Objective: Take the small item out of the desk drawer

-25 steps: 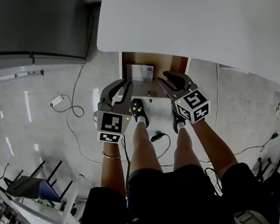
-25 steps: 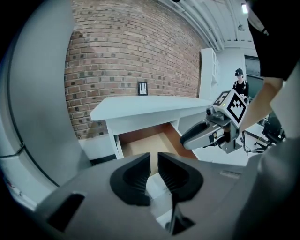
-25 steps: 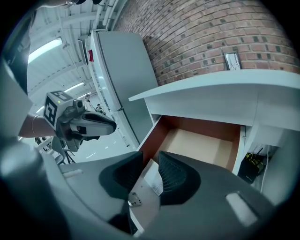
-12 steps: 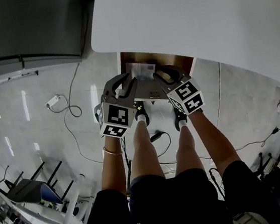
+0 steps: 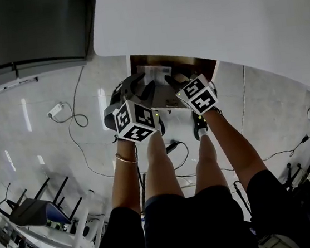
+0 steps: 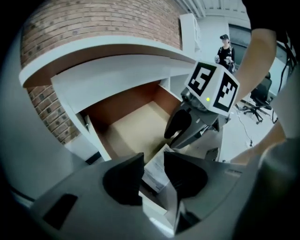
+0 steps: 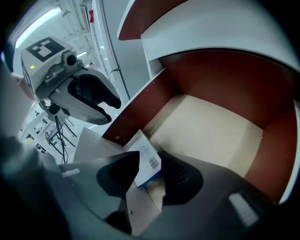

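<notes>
Down at the mouth of the open drawer [image 5: 192, 64] now, just under the front edge of the white surface [image 5: 214, 12], with the left gripper [image 5: 141, 88] and the right gripper [image 5: 173, 83] side by side, both tipped steeply downward. Lower than a second ago, when held clear above the drawer front, and closer in to the contents. Opened further on the way down: fingers parted on the left, parted on the right, nothing pressed by either pair.

In the drawer's front part, a small white box [image 7: 146, 161] with a barcode label and a blue edge. Just beyond the right fingers, framed in the gap between them in the right gripper view. Visible through the gap of the left fingers too, a little further off. Apparently clear of all four pads, so no grip yet. Beyond the fingers, only bare drawer floor and brown walls.

Reads as the end of the approach: spread in readiness, lined up on the box, task item still inside the drawer. Probably next: ease the right fingers down either side of the box, close on its narrow faces, lift out past the drawer front. Some risk of tipping the box over with a fingertip, or of catching a finger on the front panel during the lift.
</notes>
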The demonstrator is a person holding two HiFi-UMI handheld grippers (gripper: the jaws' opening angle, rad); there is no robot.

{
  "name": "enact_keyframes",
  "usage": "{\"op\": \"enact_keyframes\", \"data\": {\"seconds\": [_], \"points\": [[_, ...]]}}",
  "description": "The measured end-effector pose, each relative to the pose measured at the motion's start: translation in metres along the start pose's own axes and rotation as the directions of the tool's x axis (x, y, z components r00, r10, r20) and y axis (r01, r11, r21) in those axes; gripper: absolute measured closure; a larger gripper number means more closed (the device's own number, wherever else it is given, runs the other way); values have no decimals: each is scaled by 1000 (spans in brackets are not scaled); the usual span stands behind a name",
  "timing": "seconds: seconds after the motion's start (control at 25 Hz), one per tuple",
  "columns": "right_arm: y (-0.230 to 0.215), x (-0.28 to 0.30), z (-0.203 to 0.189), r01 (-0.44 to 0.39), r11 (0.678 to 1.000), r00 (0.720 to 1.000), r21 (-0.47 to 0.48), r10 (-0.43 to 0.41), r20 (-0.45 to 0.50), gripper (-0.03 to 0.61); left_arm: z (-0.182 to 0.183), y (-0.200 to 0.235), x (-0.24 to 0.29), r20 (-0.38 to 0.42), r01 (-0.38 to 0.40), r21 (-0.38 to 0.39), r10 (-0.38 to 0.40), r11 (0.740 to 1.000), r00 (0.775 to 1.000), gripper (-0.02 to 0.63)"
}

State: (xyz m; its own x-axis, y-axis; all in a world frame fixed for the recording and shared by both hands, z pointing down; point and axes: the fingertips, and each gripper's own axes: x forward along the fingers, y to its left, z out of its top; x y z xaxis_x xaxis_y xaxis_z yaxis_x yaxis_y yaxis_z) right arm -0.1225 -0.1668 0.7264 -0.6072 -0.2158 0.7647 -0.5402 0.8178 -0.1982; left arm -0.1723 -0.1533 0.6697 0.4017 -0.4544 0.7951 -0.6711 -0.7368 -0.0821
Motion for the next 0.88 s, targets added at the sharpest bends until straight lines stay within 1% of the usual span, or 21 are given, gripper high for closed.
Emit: {"op": "enact_keyframes", "data": {"seconds": [0.08, 0.2, 0.32, 0.4, 0.48, 0.68, 0.8, 0.88], "points": [[-4, 5, -4, 1, 1000, 1000, 4, -1, -11, 436, -1, -3, 8, -22, 14, 36, -13, 999, 1000, 474], [-5, 12, -6, -3, 1000, 1000, -11, 3, -29, 431, -2, -4, 16, -34, 32, 56, -30, 998, 999, 463], [-7, 18, -7, -5, 997, 998, -72, 1, -62, 431, -7, -7, 25, -85, 52, 110, -43, 993, 995, 436], [-9, 24, -7, -14, 994, 996, -111, 5, -85, 430, -13, -7, 31, -124, 62, 155, -43, 986, 991, 434], [-9, 29, -5, -30, 991, 996, -127, 18, -92, 430, -17, -8, 35, -153, 72, 188, -44, 980, 987, 430], [-5, 39, -5, -63, 988, 992, -142, 47, -115, 428, -23, -5, 40, -196, 89, 228, -44, 969, 980, 415], [-5, 41, -7, -69, 987, 991, -144, 51, -125, 428, -26, -5, 42, -224, 96, 258, -38, 961, 974, 403], [-4, 39, -7, -71, 986, 991, -149, 53, -126, 432, -27, -4, 43, -227, 96, 254, -37, 962, 973, 402]]}}
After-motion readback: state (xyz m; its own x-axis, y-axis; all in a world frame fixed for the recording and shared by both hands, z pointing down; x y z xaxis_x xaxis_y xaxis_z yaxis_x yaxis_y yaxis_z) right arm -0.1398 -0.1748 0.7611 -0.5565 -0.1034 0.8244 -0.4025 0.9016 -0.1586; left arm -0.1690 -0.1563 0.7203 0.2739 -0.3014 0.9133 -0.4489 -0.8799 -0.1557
